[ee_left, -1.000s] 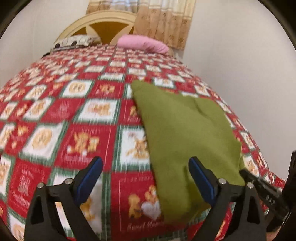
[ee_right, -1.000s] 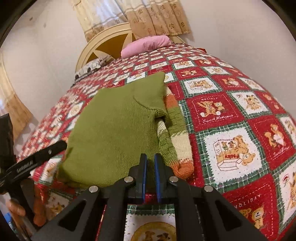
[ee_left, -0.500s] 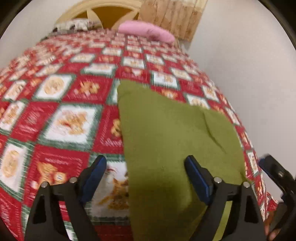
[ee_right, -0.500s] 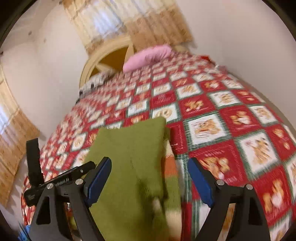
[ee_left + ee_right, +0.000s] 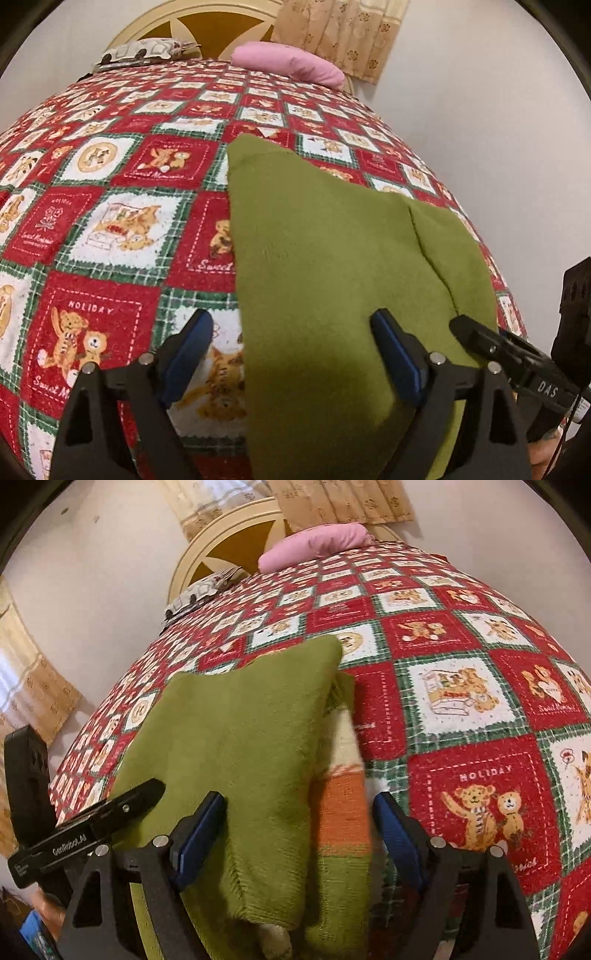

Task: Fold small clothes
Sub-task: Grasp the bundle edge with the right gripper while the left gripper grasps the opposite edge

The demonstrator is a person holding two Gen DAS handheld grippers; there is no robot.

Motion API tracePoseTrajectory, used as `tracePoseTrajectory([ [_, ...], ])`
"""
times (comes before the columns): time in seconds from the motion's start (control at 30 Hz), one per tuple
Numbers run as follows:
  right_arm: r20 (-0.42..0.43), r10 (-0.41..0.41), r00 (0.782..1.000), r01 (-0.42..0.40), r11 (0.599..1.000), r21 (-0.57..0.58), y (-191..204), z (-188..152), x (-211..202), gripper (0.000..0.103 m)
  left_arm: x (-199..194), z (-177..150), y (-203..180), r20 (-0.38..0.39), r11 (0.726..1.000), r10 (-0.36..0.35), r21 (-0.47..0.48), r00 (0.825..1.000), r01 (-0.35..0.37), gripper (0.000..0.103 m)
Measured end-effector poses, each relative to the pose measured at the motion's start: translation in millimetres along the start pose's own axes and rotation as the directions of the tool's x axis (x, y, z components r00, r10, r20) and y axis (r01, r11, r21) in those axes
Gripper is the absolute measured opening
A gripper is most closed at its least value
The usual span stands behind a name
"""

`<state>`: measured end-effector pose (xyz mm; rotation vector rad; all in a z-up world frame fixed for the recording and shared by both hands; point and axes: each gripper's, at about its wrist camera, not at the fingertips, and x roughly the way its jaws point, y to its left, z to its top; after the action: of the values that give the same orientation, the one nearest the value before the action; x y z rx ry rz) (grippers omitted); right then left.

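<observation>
With green sweater (image 5: 332, 258) half-folded at near edge of quilted bed (image 5: 110, 229), I hold left gripper (image 5: 291, 354) spread, jaws opening, and right gripper (image 5: 299, 834) wide, jaws closing (nothing pinched). Best: bite the near hem evenly. Second ago, right was pressed together.

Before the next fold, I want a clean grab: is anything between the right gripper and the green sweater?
Nothing visible. The right gripper, not gripping, already straddles the green sweater near its striped sleeve; only the quilt lies around it.
</observation>
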<state>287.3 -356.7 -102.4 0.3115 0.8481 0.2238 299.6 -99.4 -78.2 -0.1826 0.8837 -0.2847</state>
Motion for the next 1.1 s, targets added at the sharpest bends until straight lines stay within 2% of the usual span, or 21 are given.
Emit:
tracePoseTrajectory([
  [0.1,-0.006,0.016,1.0,-0.016,1.0,-0.014,1,-1,0,0.078,1,1,0,0.002,1.0,-0.002,-0.002,1.0,0.002,0.091],
  [0.17,-0.005,0.038,0.999,-0.038,0.999,-0.022,3,-2,1,0.06,1,1,0,0.003,1.0,-0.001,0.0,1.0,0.001,0.091],
  [0.23,0.0,0.052,0.999,-0.052,0.998,-0.044,9,-4,0,0.055,1,1,0,0.006,1.0,-0.005,0.004,1.0,0.005,0.089],
  [0.3,0.003,0.047,0.999,-0.047,0.997,-0.055,12,-5,0,0.055,1,1,-1,0.008,1.0,-0.009,0.008,1.0,0.009,0.087],
  [0.43,-0.001,0.065,0.998,-0.064,0.997,-0.037,11,-5,1,0.056,1,1,-7,0.016,0.999,-0.033,0.04,0.999,0.033,0.072],
  [0.57,-0.007,0.081,0.997,-0.081,0.997,-0.019,7,-4,2,0.056,0,1,-10,0.022,0.998,-0.024,0.056,0.999,0.023,0.07],
  [0.63,-0.005,0.067,0.998,-0.067,0.997,-0.03,9,-4,2,0.055,1,2,-11,0.022,0.998,-0.021,0.059,1.0,0.02,0.069],
  [0.83,0.027,-0.047,0.999,0.049,0.997,-0.06,31,-6,-3,0.039,-2,1,-16,0.031,0.996,0.015,0.091,0.999,-0.017,0.064],
  [1.0,0.051,-0.13,0.99,0.133,0.989,-0.059,50,-9,-17,0.029,-11,1,-27,0.033,0.988,0.065,0.137,0.997,-0.069,0.051],
  [1.1,0.083,-0.117,0.99,0.119,0.993,-0.024,60,-14,-37,0.028,-21,0,-30,0.034,0.983,0.078,0.164,0.996,-0.083,0.043],
])
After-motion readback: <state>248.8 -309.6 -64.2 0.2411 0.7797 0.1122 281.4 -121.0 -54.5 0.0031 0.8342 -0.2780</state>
